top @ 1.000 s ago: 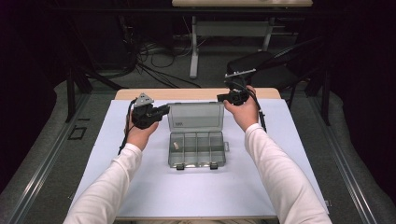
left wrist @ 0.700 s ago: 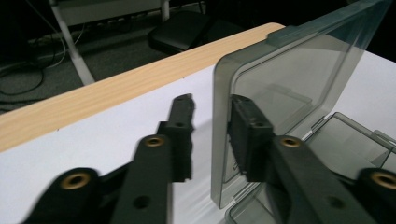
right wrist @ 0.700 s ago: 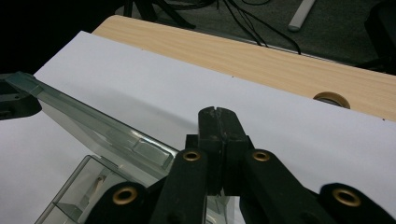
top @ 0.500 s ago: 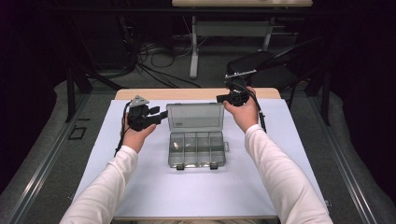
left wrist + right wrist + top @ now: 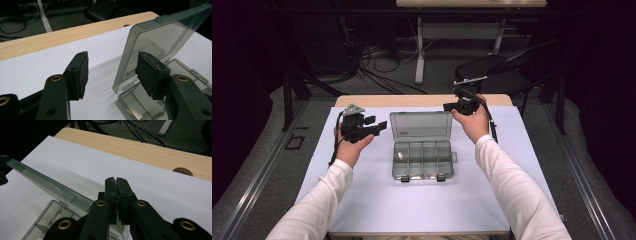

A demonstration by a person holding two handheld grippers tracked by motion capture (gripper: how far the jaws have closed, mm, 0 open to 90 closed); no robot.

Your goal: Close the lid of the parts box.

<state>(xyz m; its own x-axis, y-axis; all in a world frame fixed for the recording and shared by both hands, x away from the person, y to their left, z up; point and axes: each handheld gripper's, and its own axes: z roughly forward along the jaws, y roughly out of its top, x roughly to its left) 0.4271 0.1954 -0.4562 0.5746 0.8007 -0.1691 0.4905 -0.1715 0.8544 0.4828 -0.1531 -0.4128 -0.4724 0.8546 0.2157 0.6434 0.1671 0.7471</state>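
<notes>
Clear compartment box [image 5: 423, 159] at centre of worktop [image 5: 362, 210], lid [image 5: 420, 125] already raised upright. Left hand-held gripper [image 5: 378, 122] just beside lid's left edge, jaws just opened, gripping nothing. Right hand-held gripper [image 5: 448, 106] closed, empty, near lid's right corner. 1 small item [image 5: 400, 155] inside; filling judged left.

Left gripper [image 5: 111, 75] jaws apart beside the upright clear lid [image 5: 160, 42], nothing between them

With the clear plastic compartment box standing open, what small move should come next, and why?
Probably draw the left gripper further back from the clear plastic compartment box: its fingers have just been opening, nothing between them, and the upright lid stands unaided.
</notes>
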